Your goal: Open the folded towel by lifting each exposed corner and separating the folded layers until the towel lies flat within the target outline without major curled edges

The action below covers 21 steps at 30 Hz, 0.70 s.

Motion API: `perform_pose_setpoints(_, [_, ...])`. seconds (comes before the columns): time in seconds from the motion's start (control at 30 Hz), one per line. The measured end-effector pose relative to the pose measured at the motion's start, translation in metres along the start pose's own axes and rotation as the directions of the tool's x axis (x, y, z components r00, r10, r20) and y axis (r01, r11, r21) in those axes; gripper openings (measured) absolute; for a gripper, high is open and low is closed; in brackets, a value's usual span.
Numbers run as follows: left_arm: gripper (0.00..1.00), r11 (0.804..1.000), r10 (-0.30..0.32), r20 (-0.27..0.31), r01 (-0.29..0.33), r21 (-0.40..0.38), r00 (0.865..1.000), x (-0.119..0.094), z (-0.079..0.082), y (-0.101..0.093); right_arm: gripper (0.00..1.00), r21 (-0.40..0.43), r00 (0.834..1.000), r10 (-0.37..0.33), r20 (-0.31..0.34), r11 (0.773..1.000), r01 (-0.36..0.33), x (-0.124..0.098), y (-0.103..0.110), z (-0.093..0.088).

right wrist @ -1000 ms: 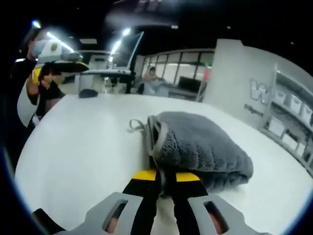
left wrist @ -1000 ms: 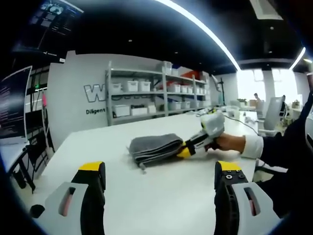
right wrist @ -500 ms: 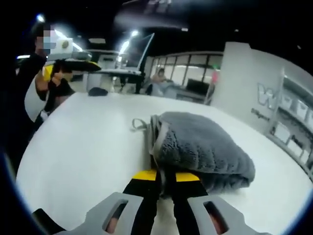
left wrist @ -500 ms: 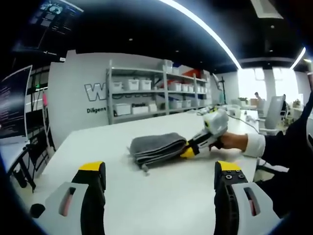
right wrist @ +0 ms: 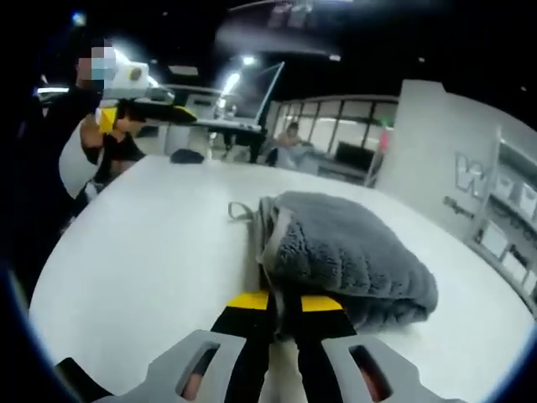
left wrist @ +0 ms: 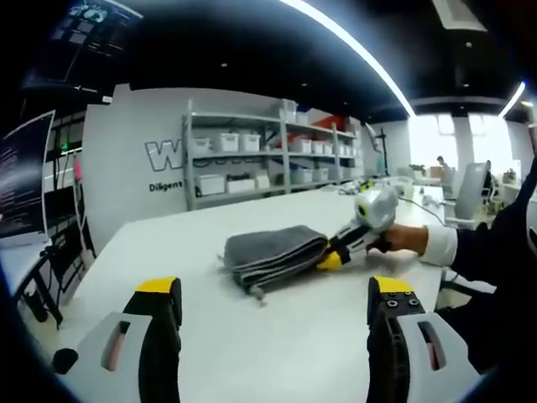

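Towel (right wrist: pixel 348 252) still fully folded on the table (right wrist: pixel 143 252); my right gripper (right wrist: pixel 283 304) pinches its near edge, left gripper (left wrist: pixel 273 290) wide, idle; unfolding barely begun.

Left gripper (left wrist: pixel 273 294) jaws apart above white table (left wrist: pixel 294 336), folded grey towel (left wrist: pixel 273 254) beyond, right gripper (left wrist: pixel 337 256) pinching its edge, shelves (left wrist: pixel 268 159) behind

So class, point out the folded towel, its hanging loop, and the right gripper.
Folded towel (right wrist: pixel 352 243), right gripper view, top fuzzy surface.
Hanging loop (right wrist: pixel 239 211), right gripper view, strap.
Right gripper (right wrist: pixel 284 302), right gripper view, between yellow tips.
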<state>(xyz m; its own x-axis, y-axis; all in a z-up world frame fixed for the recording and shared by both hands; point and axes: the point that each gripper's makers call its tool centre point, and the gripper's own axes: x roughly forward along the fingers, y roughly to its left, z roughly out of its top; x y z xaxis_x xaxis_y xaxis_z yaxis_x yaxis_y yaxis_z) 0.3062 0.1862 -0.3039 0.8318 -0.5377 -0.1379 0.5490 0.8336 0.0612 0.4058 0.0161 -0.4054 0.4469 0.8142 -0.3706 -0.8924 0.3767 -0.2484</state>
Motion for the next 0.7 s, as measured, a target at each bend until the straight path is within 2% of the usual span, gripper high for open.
perform_pose_setpoints(0.7, [0.90,1.000,0.000,0.012,0.000,0.007,1.000,-0.001,0.003,-0.001,0.04,-0.059,0.993,0.112,0.032,0.992,-0.110,-0.016,0.028,0.001])
